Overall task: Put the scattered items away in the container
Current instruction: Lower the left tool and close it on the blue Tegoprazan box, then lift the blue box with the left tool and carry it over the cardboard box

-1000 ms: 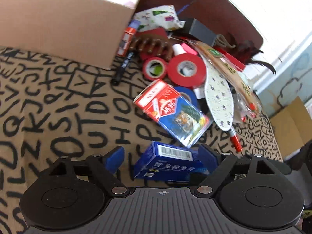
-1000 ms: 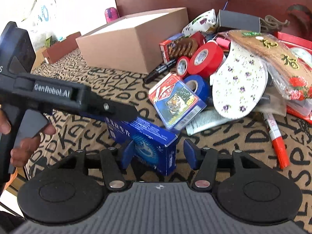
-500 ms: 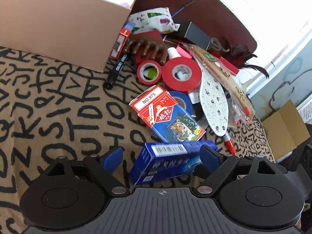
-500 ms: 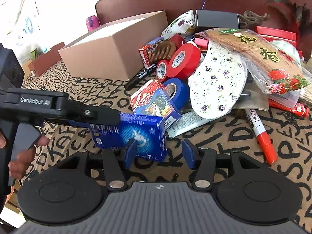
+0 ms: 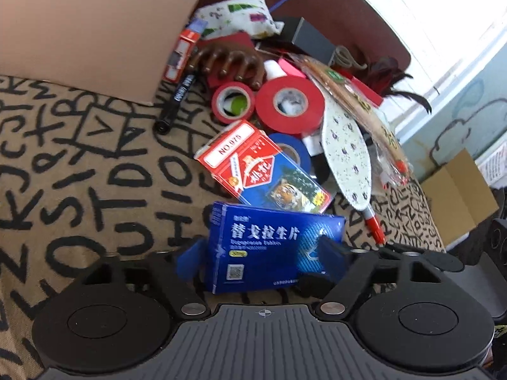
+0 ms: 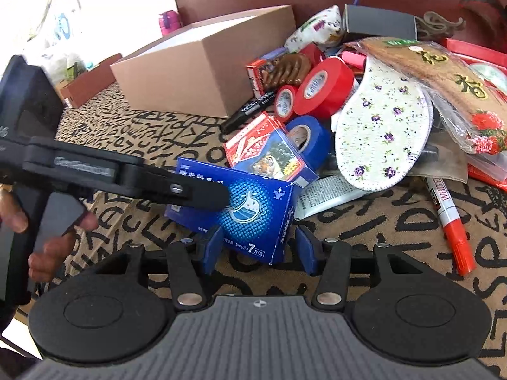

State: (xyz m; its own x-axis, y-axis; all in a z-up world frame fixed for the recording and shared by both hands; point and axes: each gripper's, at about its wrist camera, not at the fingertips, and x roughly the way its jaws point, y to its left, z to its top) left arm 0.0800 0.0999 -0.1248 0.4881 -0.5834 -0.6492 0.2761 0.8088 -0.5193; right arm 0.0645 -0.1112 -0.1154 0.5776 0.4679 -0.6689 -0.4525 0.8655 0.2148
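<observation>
My left gripper (image 5: pixel 259 253) is shut on a blue medicine box (image 5: pixel 269 247) and holds it tilted above the lettered cloth. The same blue box (image 6: pixel 253 205) shows in the right wrist view, with the left gripper's black arm (image 6: pixel 126 177) across it. My right gripper (image 6: pixel 258 250) is open and empty just in front of the box. The cardboard container (image 5: pixel 88 31) stands at the back left; it also shows in the right wrist view (image 6: pixel 196 72).
A pile lies right of the container: red-and-blue card box (image 5: pixel 259 167), two red tape rolls (image 5: pixel 290 104), blue tape (image 5: pixel 290 155), black marker (image 5: pixel 177 98), floral insole (image 5: pixel 345 155), red marker (image 6: pixel 450 221), brown comb (image 5: pixel 228 63). A small carton (image 5: pixel 459 190) sits off the table's right edge.
The left gripper has lifted the blue box and turned it so its printed face shows. The right gripper stayed open and moved slightly closer to the box.
</observation>
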